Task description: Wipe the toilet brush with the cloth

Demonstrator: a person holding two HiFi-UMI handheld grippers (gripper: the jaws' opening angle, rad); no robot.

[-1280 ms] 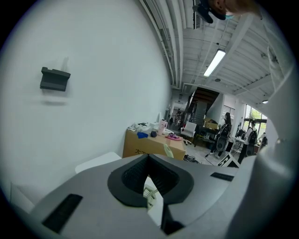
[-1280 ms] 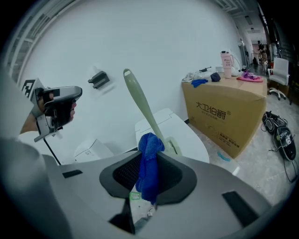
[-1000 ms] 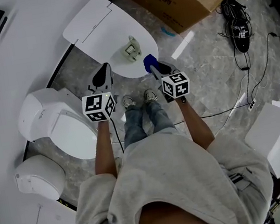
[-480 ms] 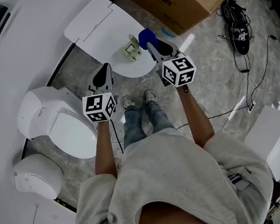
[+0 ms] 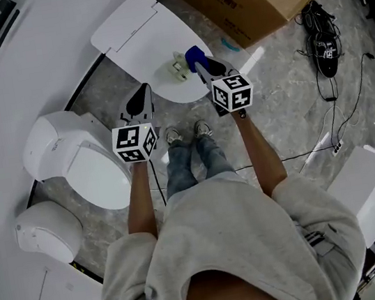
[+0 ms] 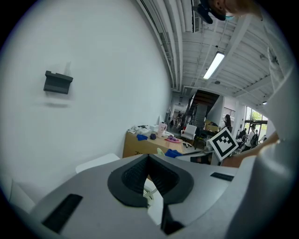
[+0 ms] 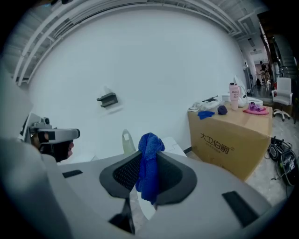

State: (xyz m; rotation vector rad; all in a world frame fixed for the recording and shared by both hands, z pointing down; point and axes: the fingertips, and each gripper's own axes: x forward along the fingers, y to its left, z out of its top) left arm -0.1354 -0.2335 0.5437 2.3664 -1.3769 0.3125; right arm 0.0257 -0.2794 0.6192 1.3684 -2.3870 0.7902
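Toilet brush (image 5: 178,66) is small and hard to make out from the head view, and its base is cut off in the right gripper view. It stands upright near the desk's (image 5: 128,33) near edge, long axis vertical. Right hand-held gripper (image 5: 199,69) is clamped on the blue cloth (image 7: 149,161), just beside the brush. Left hand-held gripper (image 5: 140,93) has its jaws together and empty, just off that edge.
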